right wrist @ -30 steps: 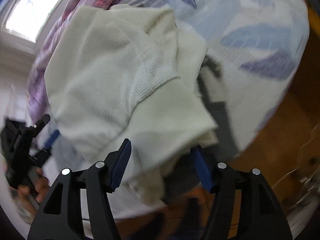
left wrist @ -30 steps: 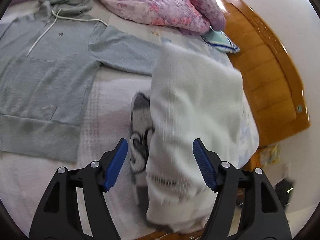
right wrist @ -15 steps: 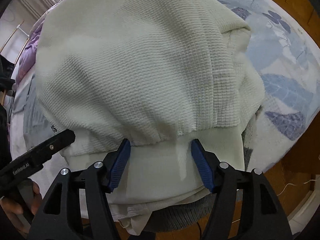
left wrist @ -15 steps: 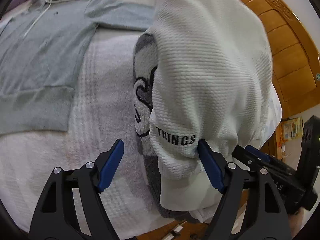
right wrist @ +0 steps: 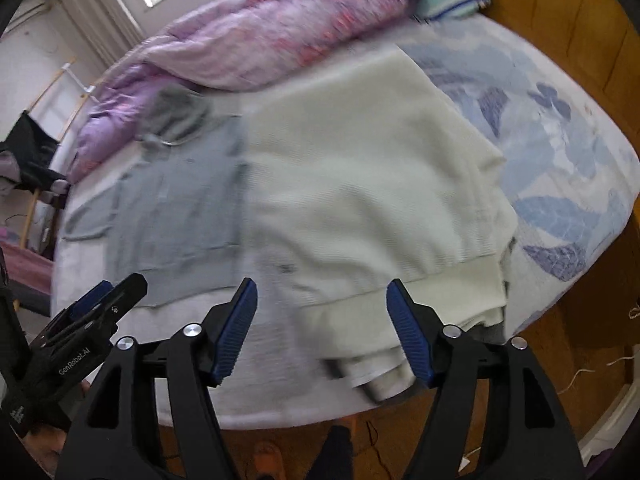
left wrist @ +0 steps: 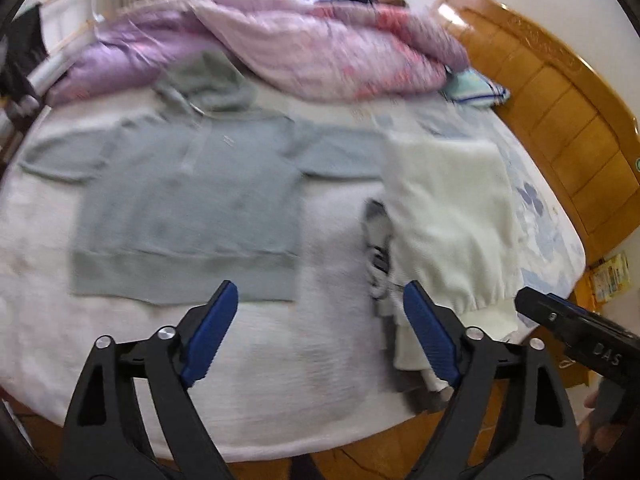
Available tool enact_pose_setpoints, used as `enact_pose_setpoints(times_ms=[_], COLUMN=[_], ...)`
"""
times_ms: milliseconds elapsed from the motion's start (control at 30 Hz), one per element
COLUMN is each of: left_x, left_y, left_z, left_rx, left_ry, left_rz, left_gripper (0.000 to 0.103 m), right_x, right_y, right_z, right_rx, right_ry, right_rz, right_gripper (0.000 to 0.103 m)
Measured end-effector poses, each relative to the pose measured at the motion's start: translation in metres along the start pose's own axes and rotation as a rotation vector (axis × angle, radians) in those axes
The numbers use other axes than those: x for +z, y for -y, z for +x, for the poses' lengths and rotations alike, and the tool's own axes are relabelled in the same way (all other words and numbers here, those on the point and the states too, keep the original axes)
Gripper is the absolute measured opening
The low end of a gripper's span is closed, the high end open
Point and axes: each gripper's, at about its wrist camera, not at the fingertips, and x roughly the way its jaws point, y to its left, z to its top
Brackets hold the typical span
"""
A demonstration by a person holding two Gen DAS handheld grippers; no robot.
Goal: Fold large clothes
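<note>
A folded cream knit sweater (left wrist: 448, 216) lies on the bed's right side, on top of a grey and white garment (left wrist: 376, 240). It also shows in the right wrist view (right wrist: 360, 200). A grey hoodie (left wrist: 188, 200) lies spread flat on the white bed cover, also in the right wrist view (right wrist: 176, 208). My left gripper (left wrist: 320, 320) is open and empty above the bed's front edge. My right gripper (right wrist: 322, 320) is open and empty just in front of the sweater's hem.
A pink and purple quilt (left wrist: 312, 52) is heaped at the far side of the bed. A wooden headboard (left wrist: 560, 112) runs along the right. A folded blue-striped cloth (left wrist: 476, 92) lies near it. The floor shows below the bed's front edge (right wrist: 400, 412).
Both grippers have pulled back from the cream sweater, which now lies folded on the bed. Half a second ago the sweater filled both views between the open jaws.
</note>
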Motion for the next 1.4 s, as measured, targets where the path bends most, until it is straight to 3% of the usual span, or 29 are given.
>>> enact_pose_setpoints(times_ms=[300, 433, 600, 700, 900, 1100, 1400], left_x=[-0.009, -0.029, -0.06, -0.071, -0.1, -0.121, -0.167], left_y=[-0.087, -0.121, -0.161, -0.171, -0.176, -0.165, -0.096], left_z=[-0.185, -0.256, -0.312, -0.34, -0.384, -0.413, -0.487], left_rx=[-0.009, -0.002, -0.033, -0.009, 0.018, 0.073, 0.169], left_ry=[0.127, 0.207, 0.199, 0.222, 0.252, 0.293, 0.384], left_rz=[0.055, 0.064, 0.002, -0.006, -0.029, -0.055, -0.05], left_gripper=[0.09, 0.09, 0.091, 0.091, 0.091, 0.091, 0.091], right_x=[-0.043, -0.07, -0.102, -0.118, -0.143, -0.166, -0.205], right_y=[-0.133, -0.192, -0.25, -0.275, -0.291, -0.271, -0.208], right_z=[-0.133, -0.197, -0.259, -0.284, -0.312, -0.338, -0.392], right_rx=[-0.005, 0.014, 0.018, 0.004, -0.05, -0.047, 0.045], right_ry=[0.155, 0.219, 0.261, 0.269, 0.289, 0.321, 0.36], right_rz=[-0.03, -0.065, -0.108, -0.14, -0.191, -0.223, -0.256], right_gripper=[0.074, 0.085, 0.086, 0.086, 0.086, 0.086, 0.086])
